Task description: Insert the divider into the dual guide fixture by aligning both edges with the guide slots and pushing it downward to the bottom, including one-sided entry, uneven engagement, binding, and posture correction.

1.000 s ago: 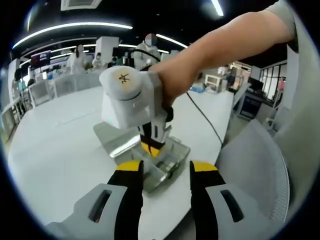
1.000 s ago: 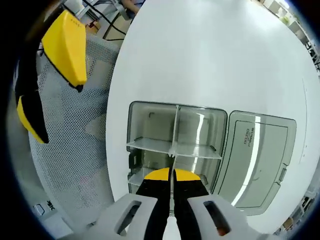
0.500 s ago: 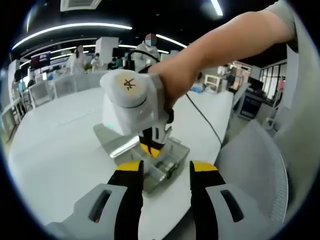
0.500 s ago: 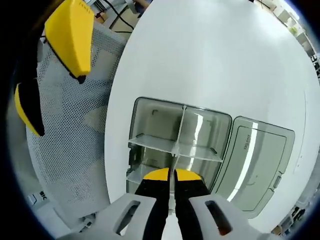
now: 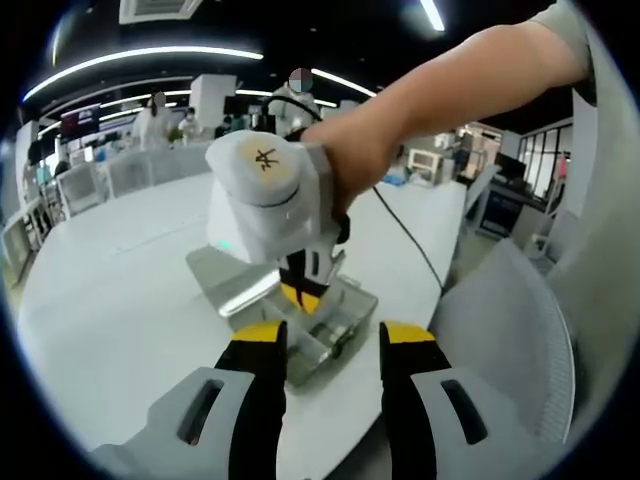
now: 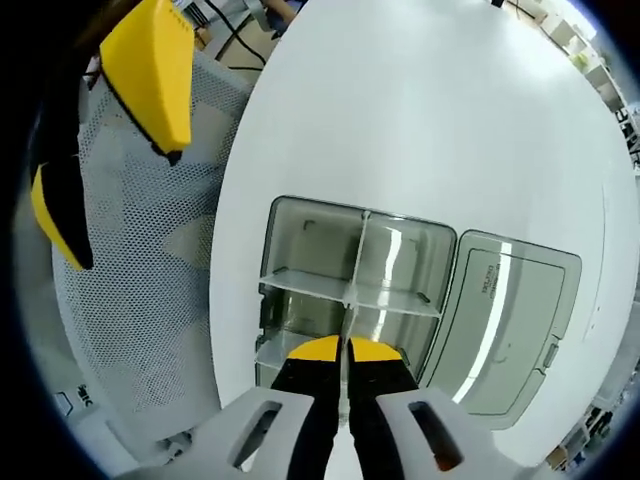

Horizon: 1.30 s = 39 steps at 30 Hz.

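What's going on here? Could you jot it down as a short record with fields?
Setting: white table, a mesh chair beside it
Fixture: clear box with its lid open flat
Divider: thin clear divider standing in the box across a cross panel
Right gripper: right gripper, jaws pinched shut on the divider's top edge
Left gripper: left gripper, jaws open, holding nothing, held near the table edge

The left gripper view looks level across the white table (image 5: 110, 300) from its near edge, facing the right gripper (image 5: 301, 296) at close range. The right gripper view looks steeply down, close above. Both share the clear compartment box (image 6: 350, 290) and mesh chair (image 6: 140, 270)
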### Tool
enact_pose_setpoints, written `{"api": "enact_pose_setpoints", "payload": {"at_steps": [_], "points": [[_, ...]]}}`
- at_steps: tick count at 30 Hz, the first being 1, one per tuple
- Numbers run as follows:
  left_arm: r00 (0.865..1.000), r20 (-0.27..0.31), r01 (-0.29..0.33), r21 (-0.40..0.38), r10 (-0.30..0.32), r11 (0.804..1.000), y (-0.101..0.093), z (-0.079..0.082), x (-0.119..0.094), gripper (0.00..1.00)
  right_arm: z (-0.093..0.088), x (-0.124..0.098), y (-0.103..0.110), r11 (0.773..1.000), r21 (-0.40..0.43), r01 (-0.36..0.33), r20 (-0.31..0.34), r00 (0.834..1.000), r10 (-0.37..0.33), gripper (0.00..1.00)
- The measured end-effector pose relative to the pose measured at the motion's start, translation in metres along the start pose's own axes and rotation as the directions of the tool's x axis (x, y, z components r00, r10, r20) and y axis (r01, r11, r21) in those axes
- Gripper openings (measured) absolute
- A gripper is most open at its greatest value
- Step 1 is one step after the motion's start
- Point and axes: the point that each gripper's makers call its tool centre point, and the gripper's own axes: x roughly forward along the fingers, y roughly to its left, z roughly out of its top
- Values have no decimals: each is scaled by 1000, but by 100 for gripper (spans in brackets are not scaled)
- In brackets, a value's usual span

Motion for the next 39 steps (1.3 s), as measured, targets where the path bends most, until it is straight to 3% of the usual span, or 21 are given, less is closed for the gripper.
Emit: {"api": "enact_pose_setpoints", "payload": {"at_steps": [20,39], "points": [[1000,4,4,6,-4,1000,-4,2,1,35,-3,-22,5,998,28,47,5,999,-48,0],[1000,2,2,-1,-2,1000,-6,0,-1,35,-2,-5,3,998,49,38,8,999,-38,0]]}}
